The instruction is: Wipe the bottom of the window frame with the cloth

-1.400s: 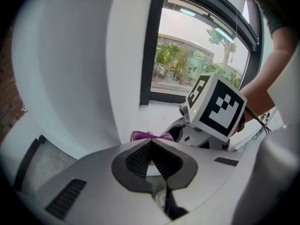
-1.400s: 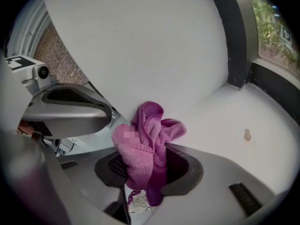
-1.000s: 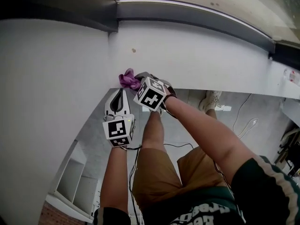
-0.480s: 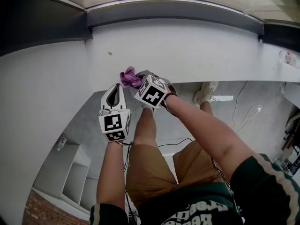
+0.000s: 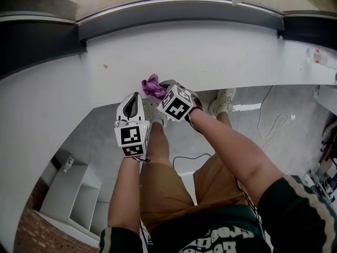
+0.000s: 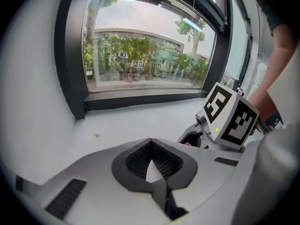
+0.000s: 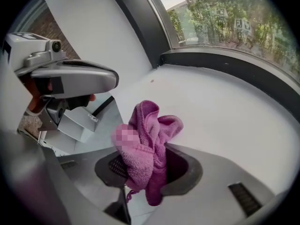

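Purple terry cloth (image 7: 147, 144) sits bunched between the jaws of the right gripper (image 7: 150, 168), which are closed onto it, with folds standing up past the tips and a corner hanging below them. From the head view, the cloth (image 5: 153, 86) lies over the near edge of the white window sill (image 5: 221, 57), well short of the dark bottom rail of the window frame (image 5: 179, 12) at the sill's far side. Whether the cloth touches the sill surface cannot be told. The right gripper (image 5: 160, 88) comes in from the person's right with its marker cube (image 5: 176, 103) tilted toward the camera.

Just beside it, the left gripper (image 5: 135, 96) points toward the sill near its front edge. In its own view the left gripper (image 6: 151, 142) has its jaws drawn together so the tips meet, with nothing between them; only a small gap shows behind the tips. Ahead of it lie the sill (image 6: 140, 121), a small dark speck (image 6: 97, 135) on it, and the frame's bottom rail (image 6: 145, 100) under the glass, with trees and a building outside. The right gripper's cube (image 6: 229, 116) shows at that view's right.

Below, the head view shows brown shorts (image 5: 168, 194), a pale shoe (image 5: 224, 99) and a thin cable (image 5: 263, 120) on the grey floor
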### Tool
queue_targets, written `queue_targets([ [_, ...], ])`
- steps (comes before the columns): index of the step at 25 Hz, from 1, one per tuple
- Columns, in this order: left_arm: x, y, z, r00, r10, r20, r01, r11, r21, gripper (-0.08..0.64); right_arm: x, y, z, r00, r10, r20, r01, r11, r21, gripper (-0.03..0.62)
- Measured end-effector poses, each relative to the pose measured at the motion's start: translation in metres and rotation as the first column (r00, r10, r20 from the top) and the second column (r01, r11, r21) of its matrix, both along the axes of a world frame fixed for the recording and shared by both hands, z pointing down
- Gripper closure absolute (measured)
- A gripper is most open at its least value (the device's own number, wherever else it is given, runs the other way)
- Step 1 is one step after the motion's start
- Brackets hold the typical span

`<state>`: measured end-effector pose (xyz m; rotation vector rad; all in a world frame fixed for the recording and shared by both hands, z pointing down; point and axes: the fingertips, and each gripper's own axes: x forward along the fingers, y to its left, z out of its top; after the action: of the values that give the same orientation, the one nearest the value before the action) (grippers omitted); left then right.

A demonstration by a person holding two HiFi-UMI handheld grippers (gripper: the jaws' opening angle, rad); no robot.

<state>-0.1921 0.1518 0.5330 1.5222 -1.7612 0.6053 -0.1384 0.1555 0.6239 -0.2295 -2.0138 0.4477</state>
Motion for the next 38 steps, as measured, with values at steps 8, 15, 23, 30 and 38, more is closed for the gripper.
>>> queue_targets([
  [8, 0.051, -0.033, -0.002, 0.998, 0.068, -0.003, -0.068, 0.998, -0.007, 0.557, 0.054, -0.030, 0.002, 0.998, 0.060, -0.030, -0.059, 0.998, 0.028, 0.426],
  [15, 0.101, -0.066, -0.002, 0.990, 0.142, -0.022, -0.142, 0.990, -0.004, 0.557, 0.105, -0.062, 0.004, 0.992, 0.108, -0.064, -0.104, 0.992, 0.066, 0.426],
  [23, 0.144, -0.104, 0.000, 0.975, 0.220, -0.034, -0.220, 0.976, -0.002, 0.557, 0.140, -0.086, 0.005, 0.986, 0.157, -0.053, -0.153, 0.985, 0.076, 0.426],
  [30, 0.186, -0.127, 0.008, 0.956, 0.290, -0.047, -0.291, 0.957, -0.015, 0.557, 0.179, -0.107, 0.006, 0.976, 0.212, -0.053, -0.207, 0.975, 0.079, 0.426],
  [38, 0.238, -0.163, 0.010, 0.933, 0.354, -0.063, -0.355, 0.935, 0.000, 0.557, 0.225, -0.136, 0.006, 0.960, 0.274, -0.059, -0.268, 0.959, 0.097, 0.426],
])
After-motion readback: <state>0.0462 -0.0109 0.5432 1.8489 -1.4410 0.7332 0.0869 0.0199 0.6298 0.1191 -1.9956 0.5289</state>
